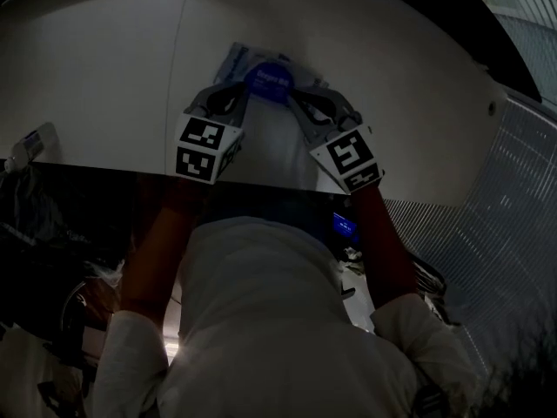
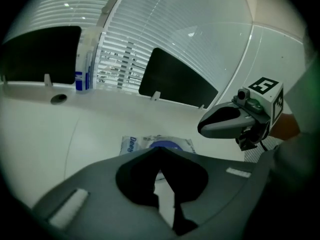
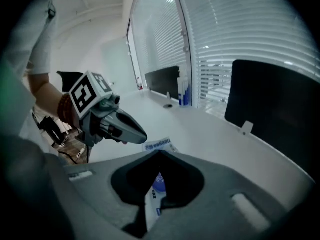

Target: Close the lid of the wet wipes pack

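Note:
The wet wipes pack (image 1: 261, 78) lies flat on the white table (image 1: 104, 77), its round blue lid (image 1: 268, 81) facing up and looking flat against the pack. My left gripper (image 1: 242, 94) hangs just above the pack's near left side, jaws shut with nothing between them. Above the near right side hovers my right gripper (image 1: 294, 101), also shut and empty. In the left gripper view the pack (image 2: 134, 144) shows just past my closed tips (image 2: 159, 150), with the right gripper (image 2: 202, 128) to the right. The right gripper view has the pack (image 3: 159, 145) beyond its tips (image 3: 160, 154) and the left gripper (image 3: 142, 135) alongside.
Dark screens (image 2: 175, 81) stand along the table's back edge before window blinds. A blue and white bottle (image 2: 82, 76) and a round cable hole (image 2: 58, 98) are at the far left. The table's near edge (image 1: 261, 185) runs just behind the grippers.

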Demonstrator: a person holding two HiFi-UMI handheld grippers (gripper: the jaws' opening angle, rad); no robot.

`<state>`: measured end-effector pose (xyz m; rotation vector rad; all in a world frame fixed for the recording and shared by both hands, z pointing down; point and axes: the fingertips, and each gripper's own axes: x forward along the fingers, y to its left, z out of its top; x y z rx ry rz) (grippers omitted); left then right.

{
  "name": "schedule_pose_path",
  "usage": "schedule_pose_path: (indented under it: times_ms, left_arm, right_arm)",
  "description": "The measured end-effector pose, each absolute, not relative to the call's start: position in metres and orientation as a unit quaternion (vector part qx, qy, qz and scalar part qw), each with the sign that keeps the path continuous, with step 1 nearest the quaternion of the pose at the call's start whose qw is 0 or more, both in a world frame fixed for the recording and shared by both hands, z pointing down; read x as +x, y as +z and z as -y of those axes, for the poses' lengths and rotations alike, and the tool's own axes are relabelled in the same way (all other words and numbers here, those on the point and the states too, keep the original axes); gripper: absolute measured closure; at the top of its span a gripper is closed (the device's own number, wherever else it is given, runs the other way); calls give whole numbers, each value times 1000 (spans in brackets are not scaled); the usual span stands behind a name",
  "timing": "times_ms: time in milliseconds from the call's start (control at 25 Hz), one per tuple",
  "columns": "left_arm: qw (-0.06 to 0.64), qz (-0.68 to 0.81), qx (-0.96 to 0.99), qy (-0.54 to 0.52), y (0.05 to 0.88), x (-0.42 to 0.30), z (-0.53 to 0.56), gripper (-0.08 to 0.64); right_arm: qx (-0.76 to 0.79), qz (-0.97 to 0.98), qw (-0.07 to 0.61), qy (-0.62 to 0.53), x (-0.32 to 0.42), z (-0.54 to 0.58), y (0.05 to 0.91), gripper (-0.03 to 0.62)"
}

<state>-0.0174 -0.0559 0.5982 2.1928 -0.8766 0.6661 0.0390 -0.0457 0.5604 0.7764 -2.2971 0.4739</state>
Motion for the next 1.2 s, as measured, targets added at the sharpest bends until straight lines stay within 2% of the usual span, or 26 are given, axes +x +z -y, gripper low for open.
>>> schedule_pose_path:
  times_ms: [360,560,760,920,1200]
  left_arm:
    - [279,336,880,188,478,-9,45,558]
    - [254,326,894,171,439,1,24,558]
    - [210,320,915,128,375,13,14,558]
    - [179,306,932,83,317,25,-13,558]
    - [107,304,947,3,241,39,-36,558]
  right_arm:
    - [377,899,187,118,60,24,393,589]
    - [412,895,134,104,72,-1,331,591]
    - [448,890,53,69,79,-17,270,591]
    - [490,871,37,17,84,-38,231,591]
    - [508,861,-18,-6,90,-68,191,591]
